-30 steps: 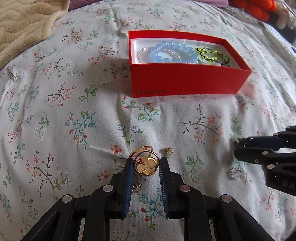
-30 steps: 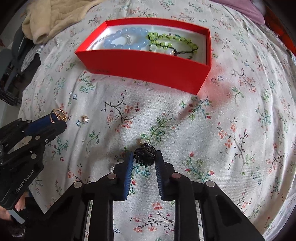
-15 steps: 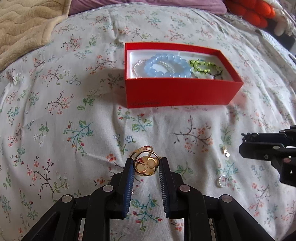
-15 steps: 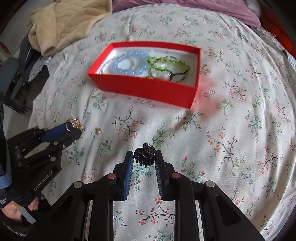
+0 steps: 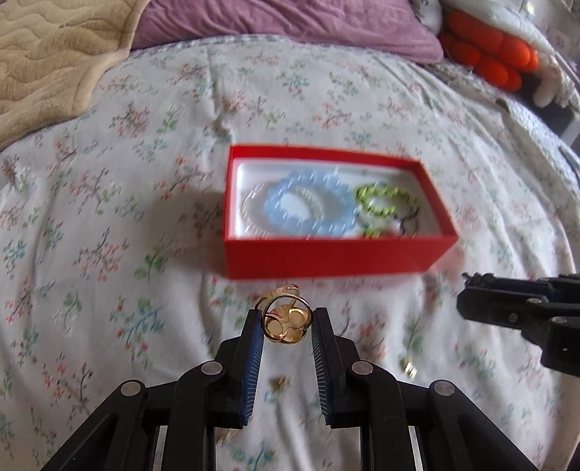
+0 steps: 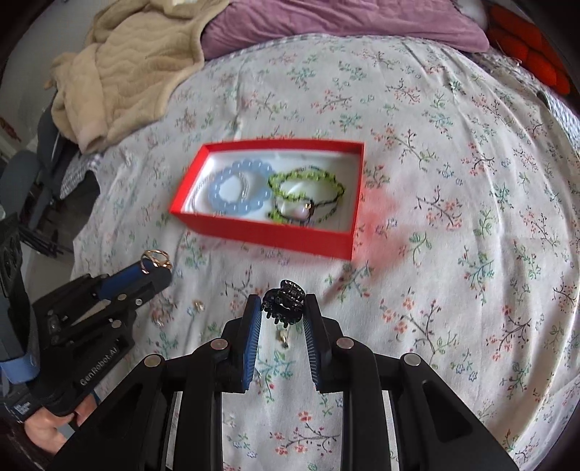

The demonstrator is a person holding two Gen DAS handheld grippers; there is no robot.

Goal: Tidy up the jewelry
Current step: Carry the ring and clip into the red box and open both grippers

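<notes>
My left gripper (image 5: pixel 285 320) is shut on a gold ring (image 5: pixel 286 322) and holds it above the bedspread, short of the red box (image 5: pixel 326 257). My right gripper (image 6: pixel 283 308) is shut on a small black claw hair clip (image 6: pixel 283 302), also raised, near the box (image 6: pixel 268 235). The box holds a blue bead bracelet (image 5: pixel 308 206), a green bead bracelet (image 5: pixel 380 203) and a thin pearl strand (image 5: pixel 250 210). The left gripper with the ring (image 6: pixel 156 259) shows at the left of the right wrist view. The right gripper (image 5: pixel 467 280) shows at the right of the left wrist view.
Small loose jewelry pieces lie on the floral bedspread: one (image 5: pixel 281 382) under my left gripper, one (image 5: pixel 409 367) to its right, others (image 6: pixel 197 306) (image 6: pixel 284 338). A beige blanket (image 6: pixel 127 72), a purple pillow (image 6: pixel 326 25) and an orange plush (image 5: pixel 485 50) lie at the back.
Both grippers have risen off the bedspread with their items and pulled back, so the box looks farther and lower. The ring and hair clip stay gripped.
</notes>
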